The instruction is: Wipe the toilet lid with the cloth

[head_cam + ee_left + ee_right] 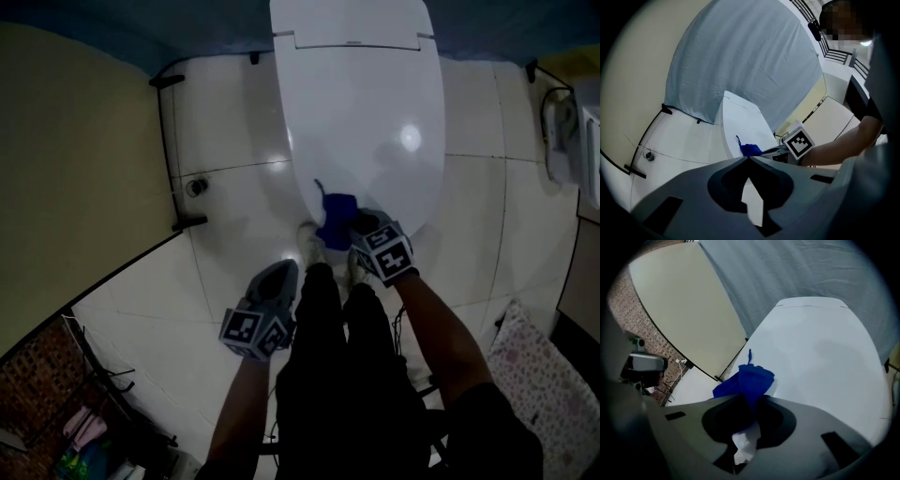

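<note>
cloth [749, 380] pinched in right gripper [751, 398], on toilet lid [825, 362]

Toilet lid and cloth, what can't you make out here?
Head view: the right gripper covers where the blue cloth meets the toilet lid.
Right gripper view: its own body hides the cloth's lower end.
Left gripper view: cloth too small for detail.
All views: lid stains, too dim.

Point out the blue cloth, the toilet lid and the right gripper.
blue cloth [751, 379], right gripper view, its bunched middle.
toilet lid [361, 112], head view, bare top surface.
right gripper [752, 398], right gripper view, midway between its fingertips.
</note>
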### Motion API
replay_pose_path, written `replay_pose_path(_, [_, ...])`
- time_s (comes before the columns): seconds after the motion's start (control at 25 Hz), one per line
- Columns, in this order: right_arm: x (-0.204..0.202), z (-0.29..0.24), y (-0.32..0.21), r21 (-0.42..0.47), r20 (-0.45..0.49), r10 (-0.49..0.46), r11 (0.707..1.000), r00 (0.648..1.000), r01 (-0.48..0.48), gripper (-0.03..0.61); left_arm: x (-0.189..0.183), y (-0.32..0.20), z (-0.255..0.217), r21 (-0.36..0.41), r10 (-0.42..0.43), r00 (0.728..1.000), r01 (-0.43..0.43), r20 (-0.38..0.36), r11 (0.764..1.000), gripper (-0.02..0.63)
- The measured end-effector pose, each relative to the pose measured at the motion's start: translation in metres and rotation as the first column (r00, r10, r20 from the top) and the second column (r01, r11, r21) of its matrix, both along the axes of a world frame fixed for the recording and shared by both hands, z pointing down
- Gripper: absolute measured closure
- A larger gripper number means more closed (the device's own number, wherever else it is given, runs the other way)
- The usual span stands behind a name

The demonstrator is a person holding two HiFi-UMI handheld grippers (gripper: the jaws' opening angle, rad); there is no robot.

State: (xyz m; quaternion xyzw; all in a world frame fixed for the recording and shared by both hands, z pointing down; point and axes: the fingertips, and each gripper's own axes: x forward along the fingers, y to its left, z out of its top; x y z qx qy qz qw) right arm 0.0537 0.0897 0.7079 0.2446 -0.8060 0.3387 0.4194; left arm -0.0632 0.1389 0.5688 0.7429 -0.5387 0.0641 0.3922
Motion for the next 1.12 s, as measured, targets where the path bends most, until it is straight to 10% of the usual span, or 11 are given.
replay_pose_path(1.12, [0.194, 0.003, -0.013, 0.095, -0.141, 0.136, 0.988, 0.981, -0.123, 0.512, 0.048, 0.012, -0.002, 0.001, 0.028, 0.998, -0.028, 0.052, 1.0, 0.623])
